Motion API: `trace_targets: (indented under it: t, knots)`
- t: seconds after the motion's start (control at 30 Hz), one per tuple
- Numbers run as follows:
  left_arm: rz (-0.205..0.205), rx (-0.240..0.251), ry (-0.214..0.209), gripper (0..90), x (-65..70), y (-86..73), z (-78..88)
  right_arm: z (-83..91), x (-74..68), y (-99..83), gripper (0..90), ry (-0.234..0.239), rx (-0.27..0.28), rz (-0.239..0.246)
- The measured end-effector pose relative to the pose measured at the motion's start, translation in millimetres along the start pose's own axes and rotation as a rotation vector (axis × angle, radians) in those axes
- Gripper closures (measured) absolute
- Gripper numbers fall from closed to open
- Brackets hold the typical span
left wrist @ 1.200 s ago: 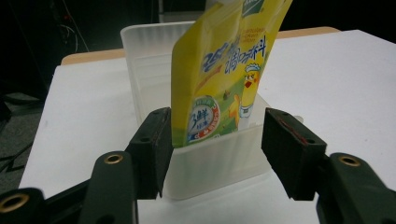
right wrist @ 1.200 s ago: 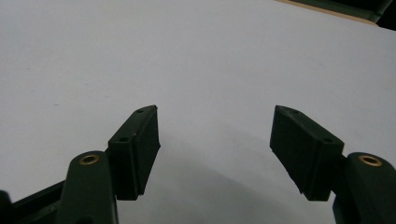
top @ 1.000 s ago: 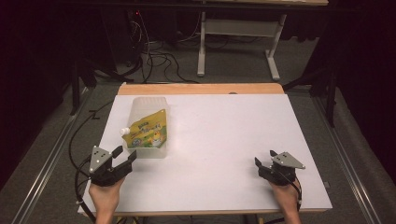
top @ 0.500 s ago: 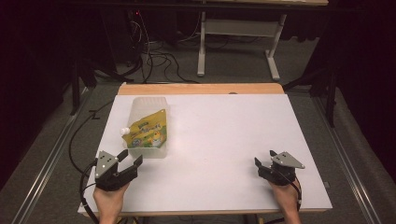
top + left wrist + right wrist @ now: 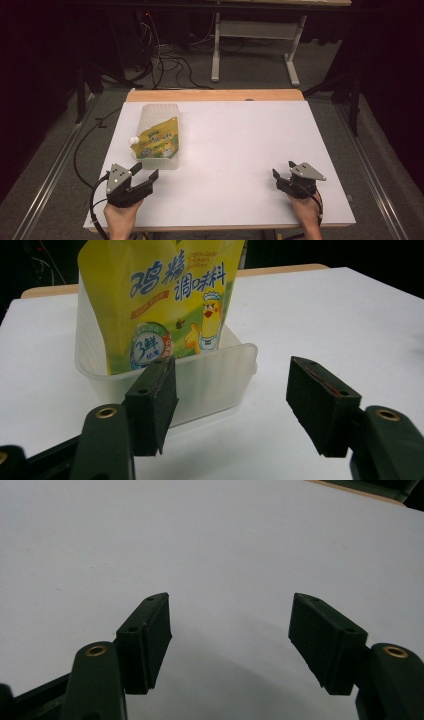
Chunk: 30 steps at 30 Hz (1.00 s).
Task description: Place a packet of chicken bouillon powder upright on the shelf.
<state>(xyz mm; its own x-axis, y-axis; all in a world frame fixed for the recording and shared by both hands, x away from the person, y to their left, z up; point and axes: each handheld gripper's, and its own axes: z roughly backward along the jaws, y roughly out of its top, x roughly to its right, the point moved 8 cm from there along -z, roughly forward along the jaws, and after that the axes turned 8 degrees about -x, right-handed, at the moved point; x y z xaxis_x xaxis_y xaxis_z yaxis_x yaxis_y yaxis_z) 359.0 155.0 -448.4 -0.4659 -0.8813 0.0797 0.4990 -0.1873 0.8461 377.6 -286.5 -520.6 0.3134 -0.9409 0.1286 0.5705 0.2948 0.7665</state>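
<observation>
The pouch (image 5: 170, 305) stands in the tub (image 5: 210, 385) just ahead of the left gripper (image 5: 240, 405) (jaws just widened, empty); right gripper (image 5: 286, 176) open, empty, well apart.

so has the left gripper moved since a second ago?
Yes. The left gripper, jaws just opening with nothing between them, has slid slightly right along the near edge, nearer the clear container.

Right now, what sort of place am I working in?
Probably a lab or recording workshop: a white-topped table on a grey floor, loose cables behind it, dark surroundings, and a metal bench frame farther back.
</observation>
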Motion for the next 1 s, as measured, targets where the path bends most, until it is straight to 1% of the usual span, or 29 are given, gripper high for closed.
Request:
trace_targets:
  t: [0.03, 0.23, 0.33, 0.37, 0.4, 0.47, 0.5, 0.63, 0.87, 1.0]
  knots:
    - [-0.004, 0.001, 0.002, 37.2, 1.4, 0.0, -0.5, -0.1, 0.0, 0.0, 33.7, 0.002, 0.0, 0.002]
    - [-0.021, -0.013, -0.032, 36.6, 9.4, -2.0, -2.8, -0.4, -0.2, 0.0, 33.7, 0.002, -0.002, 0.002]
    - [-0.031, -0.007, -0.048, 36.9, 14.0, -1.9, -2.0, -0.4, -0.2, -0.2, 33.7, 0.001, -0.005, 0.003]
    - [-0.032, -0.006, -0.05, 36.5, 15.4, -1.9, -2.1, -0.4, -0.3, -0.2, 33.7, 0.001, -0.005, 0.003]
    - [-0.039, -0.004, -0.042, 35.8, 16.9, -1.7, -2.4, -0.4, -0.2, -0.1, 33.6, 0.0, -0.005, 0.004]
    - [-0.063, -0.001, -0.033, 34.8, 21.7, -1.5, -3.4, -0.4, -0.3, -0.2, 33.6, 0.001, -0.005, 0.004]
    - [-0.069, -0.002, -0.039, 34.4, 24.6, -1.8, -4.4, -0.4, -0.3, -0.2, 33.6, 0.001, -0.005, 0.004]
    - [-0.069, -0.011, -0.059, 33.3, 30.9, -1.7, -9.3, -0.1, -0.3, -0.2, 33.7, 0.003, -0.003, -0.002]
    - [-0.075, -0.003, -0.079, 31.0, 40.5, 1.1, -12.4, 0.1, 0.0, -0.1, 33.6, 0.002, 0.001, 0.004]
    - [-0.101, -0.01, -0.064, 30.3, 45.3, 1.4, -15.1, 0.3, 0.1, 0.0, 33.6, 0.001, 0.001, 0.009]
